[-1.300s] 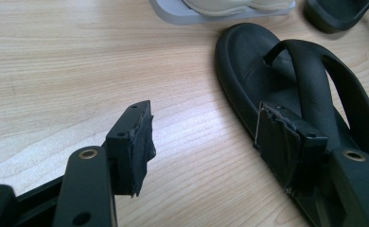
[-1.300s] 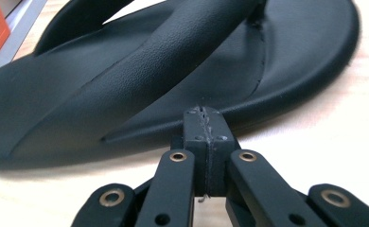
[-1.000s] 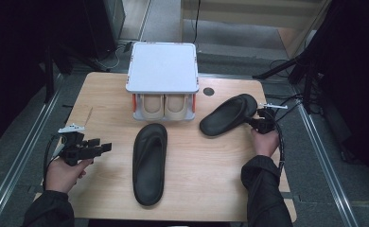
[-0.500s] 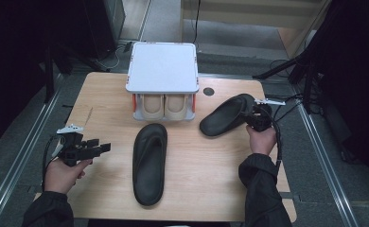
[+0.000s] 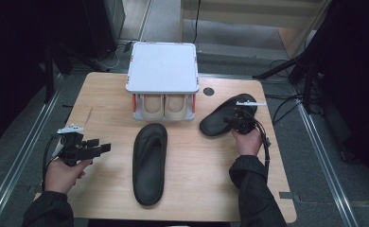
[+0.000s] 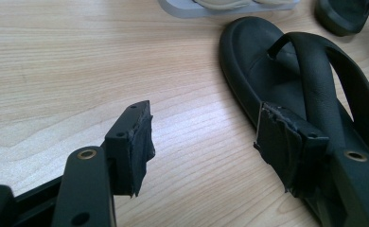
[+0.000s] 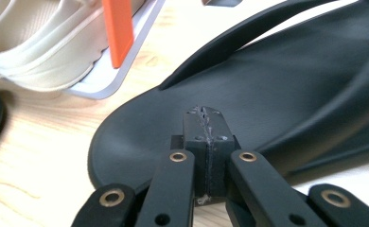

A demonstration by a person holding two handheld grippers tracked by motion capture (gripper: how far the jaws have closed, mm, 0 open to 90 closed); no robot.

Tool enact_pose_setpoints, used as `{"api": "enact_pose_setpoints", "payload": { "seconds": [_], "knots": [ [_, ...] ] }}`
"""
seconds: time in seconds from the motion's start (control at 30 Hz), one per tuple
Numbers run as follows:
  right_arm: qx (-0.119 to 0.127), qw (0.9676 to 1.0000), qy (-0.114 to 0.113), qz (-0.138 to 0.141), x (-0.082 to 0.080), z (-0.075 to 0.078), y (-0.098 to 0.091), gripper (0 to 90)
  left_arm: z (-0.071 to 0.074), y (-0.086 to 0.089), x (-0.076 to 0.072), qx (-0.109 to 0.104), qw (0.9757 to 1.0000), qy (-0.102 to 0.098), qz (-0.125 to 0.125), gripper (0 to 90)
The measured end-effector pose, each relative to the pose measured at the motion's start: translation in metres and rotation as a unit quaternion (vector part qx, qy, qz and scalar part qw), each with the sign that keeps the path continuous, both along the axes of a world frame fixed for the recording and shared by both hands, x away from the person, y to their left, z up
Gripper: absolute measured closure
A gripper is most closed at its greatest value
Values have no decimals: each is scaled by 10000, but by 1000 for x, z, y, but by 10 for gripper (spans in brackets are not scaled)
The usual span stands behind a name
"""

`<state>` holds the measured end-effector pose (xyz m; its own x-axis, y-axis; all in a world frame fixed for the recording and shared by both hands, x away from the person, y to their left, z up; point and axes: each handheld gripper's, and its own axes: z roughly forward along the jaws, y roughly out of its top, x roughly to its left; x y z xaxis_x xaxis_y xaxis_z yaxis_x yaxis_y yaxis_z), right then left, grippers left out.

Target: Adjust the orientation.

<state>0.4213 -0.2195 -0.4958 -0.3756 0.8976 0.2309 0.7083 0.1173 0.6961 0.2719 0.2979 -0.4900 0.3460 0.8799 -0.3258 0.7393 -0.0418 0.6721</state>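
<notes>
Leftward slid the right gripper [image 5: 234, 119], jaws pressed together and empty, over the angled sandal [image 7: 286, 80]; left gripper [image 5: 102, 147] stayed wide, beside the other sandal [image 5: 149, 163].

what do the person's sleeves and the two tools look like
Both sleeves are dark. The left tool and right tool are black, each topped by a pale grey plate with a black cable trailing. The jaws carry brass-coloured rivets and worn black pads.

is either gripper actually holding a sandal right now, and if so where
No, nothing is held. The right gripper is shut with nothing between its pads, over the angled black sandal. The left gripper is open over bare table.
</notes>
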Motion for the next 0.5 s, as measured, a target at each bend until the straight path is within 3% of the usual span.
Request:
{"api": "enact_pose_setpoints", "payload": {
  "seconds": [0.17, 0.23, 0.5],
  "knots": [
    [77, 9998, 150, 57, 0, -4, 5, 900, -1, -1, 1, 9, 10000, -6, -14, 369],
    [232, 9995, 224, 78, -1, -5, 6, 900, 0, -1, 1, 7, 10000, 10, -28, 369],
    [-55, 9993, 321, 174, -5, -13, 11, 900, -1, -5, 7, -7, 9999, -30, -101, 372]
  ]
}}
